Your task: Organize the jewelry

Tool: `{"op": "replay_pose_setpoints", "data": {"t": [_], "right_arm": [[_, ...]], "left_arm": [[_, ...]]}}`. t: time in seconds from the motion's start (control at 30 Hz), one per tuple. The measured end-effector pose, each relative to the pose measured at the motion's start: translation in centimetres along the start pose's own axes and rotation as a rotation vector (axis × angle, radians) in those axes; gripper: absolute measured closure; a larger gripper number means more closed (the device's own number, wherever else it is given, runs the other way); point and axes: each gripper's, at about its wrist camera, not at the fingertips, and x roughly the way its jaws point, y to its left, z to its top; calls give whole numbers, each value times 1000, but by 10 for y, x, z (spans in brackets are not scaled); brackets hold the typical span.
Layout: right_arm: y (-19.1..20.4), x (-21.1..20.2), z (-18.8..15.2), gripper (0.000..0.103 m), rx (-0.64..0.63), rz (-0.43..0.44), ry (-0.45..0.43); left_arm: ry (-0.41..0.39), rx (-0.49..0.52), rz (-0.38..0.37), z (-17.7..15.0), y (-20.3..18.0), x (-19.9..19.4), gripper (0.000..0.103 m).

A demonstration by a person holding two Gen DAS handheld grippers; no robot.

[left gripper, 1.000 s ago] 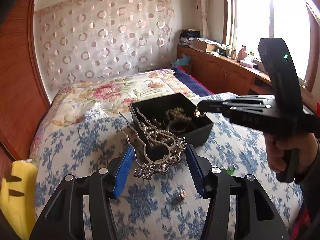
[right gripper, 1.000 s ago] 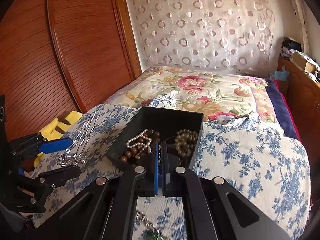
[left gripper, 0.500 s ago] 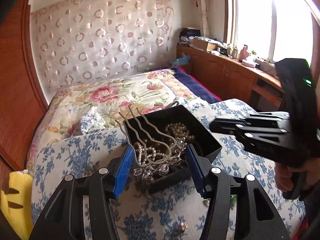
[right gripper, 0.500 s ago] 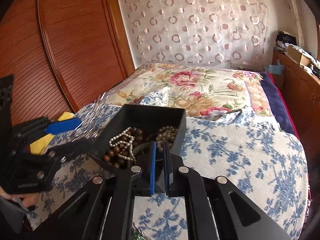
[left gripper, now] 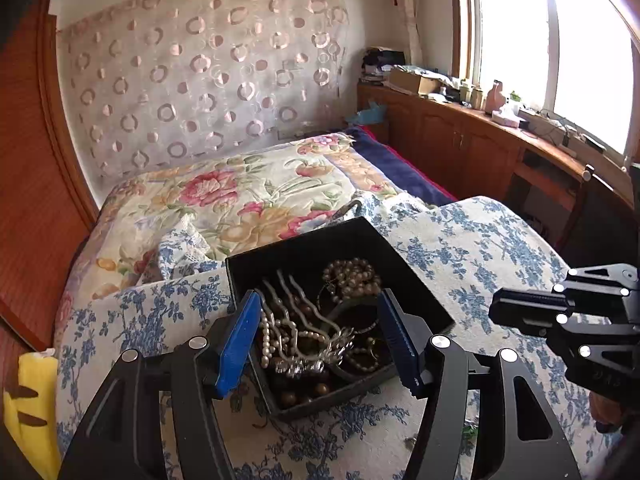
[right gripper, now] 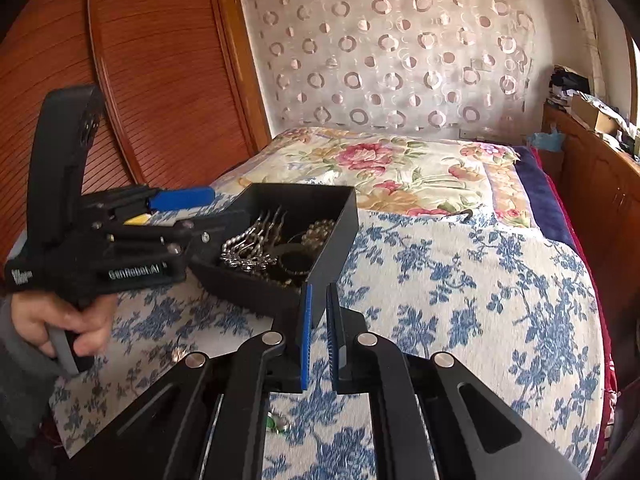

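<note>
A black jewelry box [left gripper: 304,252] sits on the blue floral bedspread and holds bead and pearl strands. A silver hair comb [left gripper: 304,332] lies in it on top of the beads; it also shows in the right wrist view [right gripper: 256,240]. My left gripper [left gripper: 320,336] is open, its blue pads spread either side of the comb over the box; it appears in the right wrist view [right gripper: 192,216]. My right gripper [right gripper: 318,332] is nearly closed and empty, just at the box's near corner [right gripper: 312,296]; it shows at the right in the left wrist view [left gripper: 496,312].
A small green piece [right gripper: 276,424] lies on the spread below my right gripper. A yellow plush [left gripper: 28,400] sits at the left bed edge. A wooden sliding door [right gripper: 152,68] stands left, a wooden counter [left gripper: 500,132] under the window right.
My left gripper carried the comb over the box and opened; the comb now lies in the box. My right gripper drew back toward the box's near corner.
</note>
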Motion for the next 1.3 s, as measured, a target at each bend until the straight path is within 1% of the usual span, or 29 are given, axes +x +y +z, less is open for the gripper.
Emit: {"op": "replay_pose_setpoints", "data": {"t": [0.13, 0.3, 0.33, 0.37, 0.4, 0.43, 0.5, 0.67, 0.8, 0.83, 1.0, 1.07, 1.3], "right_arm": [[7, -4, -11, 95, -18, 11, 15], [19, -1, -28, 95, -52, 30, 60], [21, 0, -31, 90, -58, 33, 70], [23, 2, -35, 79, -67, 35, 80], [26, 4, -39, 73, -81, 37, 93], [28, 5, -42, 66, -88, 39, 103], [32, 8, -48, 65, -105, 50, 128], [45, 12, -60, 65, -183, 22, 169], [52, 16, -63, 67, -225, 1, 191], [53, 17, -64, 73, -234, -3, 195], [56, 19, -66, 80, -270, -37, 208], [55, 20, -65, 89, -273, -46, 211], [53, 15, -63, 96, -276, -36, 199]], "left_arm": [[-6, 10, -1, -8, -1, -15, 44], [-3, 22, -11, -22, -2, -32, 40], [-1, 22, -13, -26, -2, -35, 39], [1, 21, -15, -28, -2, -37, 39], [6, 20, -17, -33, -2, -39, 39], [11, 20, -19, -37, -1, -41, 39], [18, 19, -22, -46, 0, -46, 39], [52, 8, -42, -71, 0, -49, 39], [84, 4, -49, -86, -1, -45, 39], [92, 0, -50, -90, -1, -43, 39], [131, -9, -52, -103, 0, -35, 39], [139, -11, -52, -106, 1, -33, 39], [152, -6, -54, -108, -1, -28, 39]]}}
